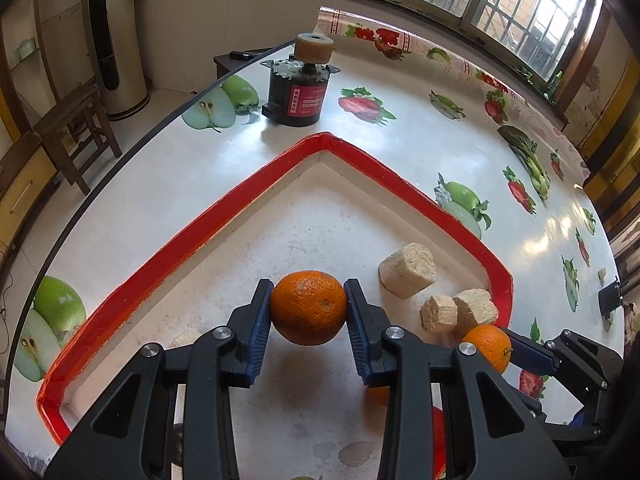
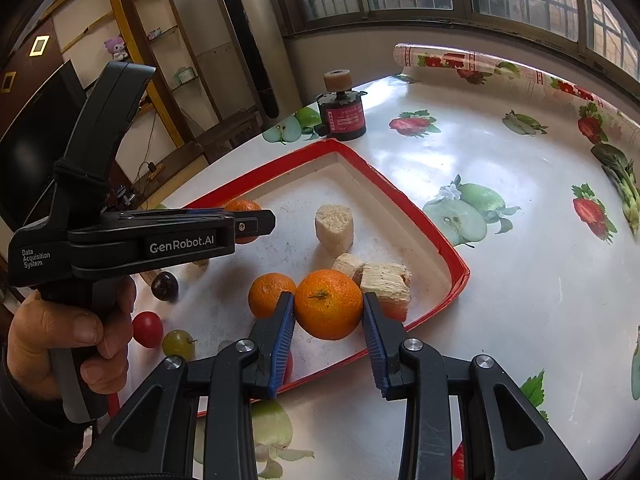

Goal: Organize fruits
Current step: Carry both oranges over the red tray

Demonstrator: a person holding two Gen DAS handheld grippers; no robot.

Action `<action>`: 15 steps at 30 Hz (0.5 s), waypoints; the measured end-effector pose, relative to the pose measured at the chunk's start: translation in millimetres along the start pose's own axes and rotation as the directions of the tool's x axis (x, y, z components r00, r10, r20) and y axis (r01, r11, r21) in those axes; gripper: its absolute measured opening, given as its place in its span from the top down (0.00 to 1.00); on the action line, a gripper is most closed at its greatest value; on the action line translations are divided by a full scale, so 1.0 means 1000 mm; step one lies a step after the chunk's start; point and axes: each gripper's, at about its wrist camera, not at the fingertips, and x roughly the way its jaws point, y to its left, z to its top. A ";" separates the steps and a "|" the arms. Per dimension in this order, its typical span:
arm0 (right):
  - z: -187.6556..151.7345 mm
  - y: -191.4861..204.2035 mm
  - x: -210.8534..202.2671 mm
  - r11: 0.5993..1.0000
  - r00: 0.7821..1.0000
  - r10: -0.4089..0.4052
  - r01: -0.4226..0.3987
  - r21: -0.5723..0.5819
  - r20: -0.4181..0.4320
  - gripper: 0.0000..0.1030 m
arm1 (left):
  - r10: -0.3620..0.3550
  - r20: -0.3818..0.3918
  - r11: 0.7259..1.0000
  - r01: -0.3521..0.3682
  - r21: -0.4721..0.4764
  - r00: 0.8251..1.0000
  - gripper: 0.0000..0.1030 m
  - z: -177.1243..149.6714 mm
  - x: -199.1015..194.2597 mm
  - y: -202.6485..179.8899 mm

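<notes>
Here both oranges should go down gently, clear of the fruit already lying in the tray [image 2: 448,256]. The right gripper [image 2: 329,322] pinches its orange [image 2: 328,304] above the tray's near side; farther off, the left gripper [image 1: 308,310] clamps another orange [image 1: 308,307] over bare tray floor.

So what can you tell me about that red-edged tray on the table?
The tray is shallow and rectangular, with a red rim and a stained pale floor, perhaps painted cardboard. It lies flat on the fruit-print tablecloth. Inside are pale fibrous blocks, an orange, a dark fruit, a red fruit and a green grape.
</notes>
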 end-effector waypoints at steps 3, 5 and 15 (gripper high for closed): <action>0.000 0.001 0.003 1.000 1.000 0.005 -0.005 -0.003 -0.007 0.67 | -0.001 -0.006 1.000 0.001 -0.003 1.000 0.68 0.000 0.003 0.001; 0.000 0.001 0.005 1.000 1.000 0.005 -0.006 -0.003 -0.011 0.67 | -0.004 -0.010 1.000 0.004 -0.009 1.000 0.68 -0.001 0.006 0.002; -0.002 0.000 0.014 1.000 1.000 0.016 -0.016 0.000 -0.026 0.66 | 0.008 -0.035 1.000 -0.008 0.002 0.999 0.68 -0.002 0.013 0.001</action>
